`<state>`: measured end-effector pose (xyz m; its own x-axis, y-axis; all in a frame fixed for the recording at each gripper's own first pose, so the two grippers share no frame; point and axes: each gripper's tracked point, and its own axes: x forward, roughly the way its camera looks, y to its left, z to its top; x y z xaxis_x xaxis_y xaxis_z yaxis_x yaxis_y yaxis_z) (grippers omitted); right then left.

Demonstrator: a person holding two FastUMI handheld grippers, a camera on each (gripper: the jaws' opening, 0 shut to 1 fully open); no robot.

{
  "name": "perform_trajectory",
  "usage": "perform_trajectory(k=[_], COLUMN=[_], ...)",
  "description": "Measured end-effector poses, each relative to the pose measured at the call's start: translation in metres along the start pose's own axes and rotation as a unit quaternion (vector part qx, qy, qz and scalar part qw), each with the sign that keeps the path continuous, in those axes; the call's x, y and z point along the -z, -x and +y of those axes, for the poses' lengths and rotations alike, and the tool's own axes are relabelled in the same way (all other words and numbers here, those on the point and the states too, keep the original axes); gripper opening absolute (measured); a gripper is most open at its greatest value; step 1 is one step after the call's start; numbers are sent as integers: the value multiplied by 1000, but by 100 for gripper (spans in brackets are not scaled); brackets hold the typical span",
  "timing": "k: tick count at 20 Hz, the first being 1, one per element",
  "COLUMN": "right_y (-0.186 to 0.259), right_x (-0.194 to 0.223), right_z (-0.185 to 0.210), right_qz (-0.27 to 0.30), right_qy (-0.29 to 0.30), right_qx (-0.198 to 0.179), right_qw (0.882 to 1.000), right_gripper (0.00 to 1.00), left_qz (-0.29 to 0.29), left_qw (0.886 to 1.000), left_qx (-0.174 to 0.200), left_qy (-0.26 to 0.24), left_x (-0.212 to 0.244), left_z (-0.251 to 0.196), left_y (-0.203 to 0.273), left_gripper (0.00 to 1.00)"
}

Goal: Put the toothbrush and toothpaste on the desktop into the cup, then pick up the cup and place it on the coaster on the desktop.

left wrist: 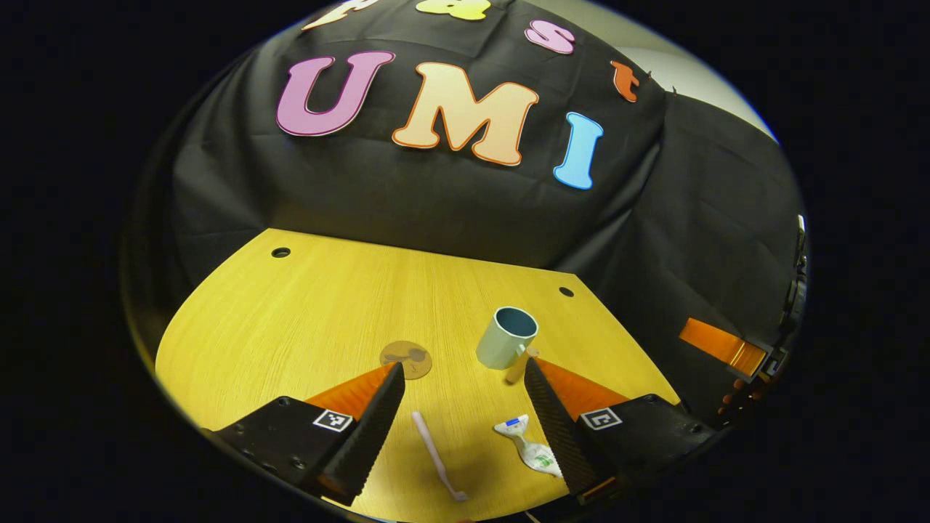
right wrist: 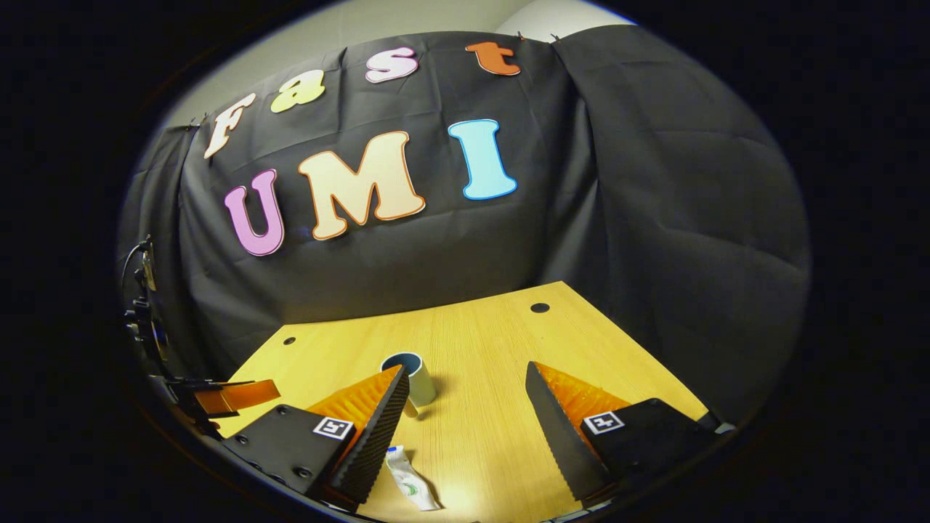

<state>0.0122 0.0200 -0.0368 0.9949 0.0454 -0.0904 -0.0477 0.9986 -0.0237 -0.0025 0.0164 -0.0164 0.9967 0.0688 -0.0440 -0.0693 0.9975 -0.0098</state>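
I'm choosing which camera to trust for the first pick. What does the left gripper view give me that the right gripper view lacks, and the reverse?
Left gripper view alone: the toothbrush lying flat between the open left gripper fingers, and the coaster left of the cup.

Right gripper view alone: the open right gripper over bare desktop.

Both: the upright, empty cup and the toothpaste lying on the desktop.
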Motion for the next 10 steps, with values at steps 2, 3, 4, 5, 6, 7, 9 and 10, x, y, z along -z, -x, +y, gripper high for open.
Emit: perform_trajectory(k=[2, 3, 4, 5, 6, 7, 9, 10], right_y=[0, 0, -1, 0, 2, 2, 2, 2], right_x=[2, 3, 5, 5, 8, 9, 12, 14], right_z=[0, 0, -1, -2, -2, -3, -4, -4], right_qz=[2, 4, 6, 8, 9, 10, 13, 13], right_qy=[1, 1, 1, 0, -1, -2, -2, 2], right_qx=[1, 2, 4, 5, 6, 7, 10, 12], right_qw=[1000, 1000, 1000, 1000, 1000, 1000, 1000, 1000], right_gripper=[99, 99, 98, 98, 95, 95, 95, 99], left_qz=[3, 3, 4, 4, 5, 6, 7, 5], left_qw=[1000, 1000, 1000, 1000, 1000, 1000, 1000, 1000], left_qx=[2, 3, 5, 7, 8, 8, 8, 7], left_qy=[0, 0, 0, 0, -1, -2, -4, -6], left_x=[2, 2, 1, 1, 2, 2, 3, 3], left_z=[-1, -2, -3, -3, -4, -4, -3, -2], left_y=[-1, -2, -2, -3, -4, -5, -4, -3], left_gripper=[97, 97, 97, 97, 97, 97, 97, 97])
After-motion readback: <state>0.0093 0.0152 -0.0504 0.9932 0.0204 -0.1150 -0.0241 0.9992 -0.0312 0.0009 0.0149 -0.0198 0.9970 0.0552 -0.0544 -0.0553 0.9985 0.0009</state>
